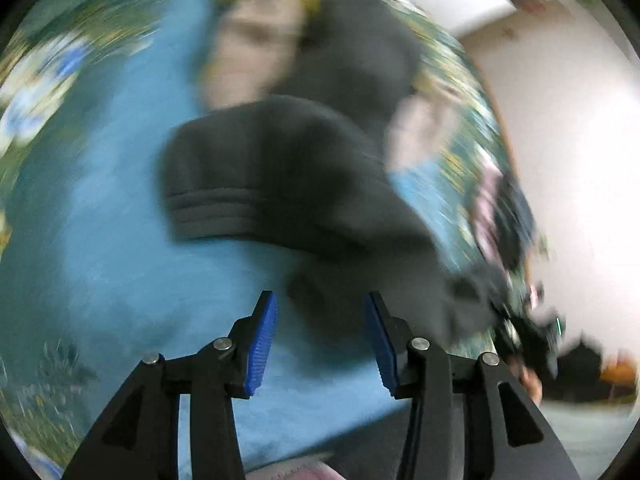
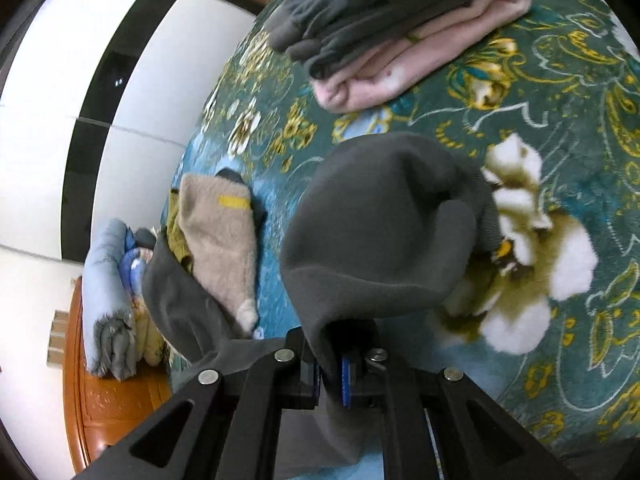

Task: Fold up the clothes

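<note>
A dark grey fleece garment (image 2: 384, 232) lies folded over on the floral blanket (image 2: 560, 120). My right gripper (image 2: 332, 376) is shut on a fold of this grey cloth, which bulges up ahead of the blue pads. In the blurred left wrist view the same grey garment (image 1: 288, 184) lies on the blue part of the blanket (image 1: 120, 240), its ribbed hem to the left. My left gripper (image 1: 322, 344) stands open just short of the cloth, nothing between its blue pads (image 1: 262, 348).
A folded stack of grey and pink clothes (image 2: 400, 28) sits farther back. A beige fuzzy garment (image 2: 220, 240) lies at the left over olive cloth. Rolled bedding (image 2: 112, 304) rests on a wooden surface (image 2: 104, 400) beside a white wall.
</note>
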Available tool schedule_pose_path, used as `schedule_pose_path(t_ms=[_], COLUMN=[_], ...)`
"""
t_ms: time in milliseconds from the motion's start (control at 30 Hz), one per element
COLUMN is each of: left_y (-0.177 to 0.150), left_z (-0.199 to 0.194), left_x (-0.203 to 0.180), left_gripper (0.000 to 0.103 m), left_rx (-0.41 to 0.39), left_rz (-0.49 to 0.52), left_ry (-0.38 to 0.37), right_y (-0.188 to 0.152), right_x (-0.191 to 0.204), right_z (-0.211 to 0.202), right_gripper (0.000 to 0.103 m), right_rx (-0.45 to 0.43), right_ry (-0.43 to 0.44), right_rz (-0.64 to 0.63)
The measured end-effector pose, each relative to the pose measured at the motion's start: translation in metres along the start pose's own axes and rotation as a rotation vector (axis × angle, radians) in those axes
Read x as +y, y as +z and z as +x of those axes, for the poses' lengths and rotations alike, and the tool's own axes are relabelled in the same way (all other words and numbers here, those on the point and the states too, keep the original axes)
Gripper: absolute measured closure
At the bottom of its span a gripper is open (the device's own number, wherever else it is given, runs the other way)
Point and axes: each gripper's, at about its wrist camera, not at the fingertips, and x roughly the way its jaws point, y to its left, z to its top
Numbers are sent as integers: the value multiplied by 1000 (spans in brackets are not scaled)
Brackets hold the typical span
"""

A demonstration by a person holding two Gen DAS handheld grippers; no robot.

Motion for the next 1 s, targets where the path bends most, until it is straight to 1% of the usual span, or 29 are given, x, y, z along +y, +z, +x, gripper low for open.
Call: schedule_pose_path(t_ms=[67,133,300,367,500,633,800,867,900,933,967,1000], left_y=[6,11,23,26,30,32,31,36,40,43,45,47], left_z=[10,22,51,60,68,71,84,82,80,79,77,76], left_x=[29,53,81,87,92,102,99,92,89,88,88,89], left_gripper=[57,57,57,57,58,61,61,61,63,70,74,82], left_rx=[-25,-31,-59,-67,-102,-144,-128,-150,-161,-169,-180,-189], left_rz=[-144,-245,-374,-421,-463,-530,-557,-535,-523,-513,-511,-513], left_ry=[-1,-14,-4,-23,-67,-123,-214,-195,-178,-167,-152,-135], right_y=[1,1,1,0,0,-2,-4,-4,-4,-5,-5,-5], right_x=[-5,-7,-8,-8,-10,-12,-9,-9,-9,-10,-10,-10], right_z=[-3,-5,-4,-4,-4,-4,-2,-3,-3,-3,-3,-4], right_gripper=[94,94,94,94,94,94,94,93,93,93,93,93], right_rx=[-8,-11,-12,-14,-18,-16,-12,-10,-9,-8,-9,-9], right_ry=[6,14,10,8,7,2,-16,-20,-22,-23,-23,-21], right_rz=[17,18,19,17,28,37,22,24,25,25,26,29])
